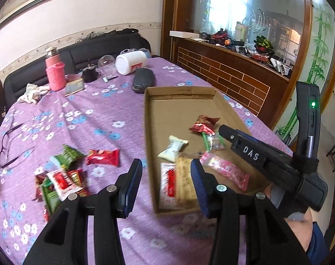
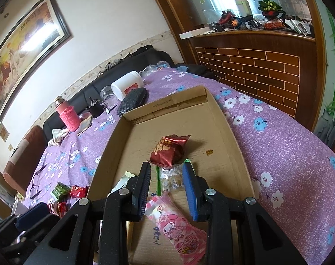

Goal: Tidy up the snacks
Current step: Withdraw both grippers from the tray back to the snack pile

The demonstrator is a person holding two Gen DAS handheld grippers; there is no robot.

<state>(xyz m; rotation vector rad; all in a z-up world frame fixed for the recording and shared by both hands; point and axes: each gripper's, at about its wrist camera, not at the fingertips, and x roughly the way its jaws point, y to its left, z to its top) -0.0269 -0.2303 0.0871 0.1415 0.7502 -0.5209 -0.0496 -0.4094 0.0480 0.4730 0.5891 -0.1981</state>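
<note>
left tongs (image 1: 166, 182) agape, empty | right tongs (image 2: 167, 184) agape over box (image 2: 238, 154) | risk: pile (image 1: 61, 176) on tabletop (image 1: 83, 114) snags, two packets lift

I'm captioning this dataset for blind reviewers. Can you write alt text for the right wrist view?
The open right gripper hovers, holding nothing, over a shallow cardboard tray with a dark red snack packet, a clear green-edged packet and a pink My Melody packet. More snacks lie on the purple floral tablecloth.
</note>
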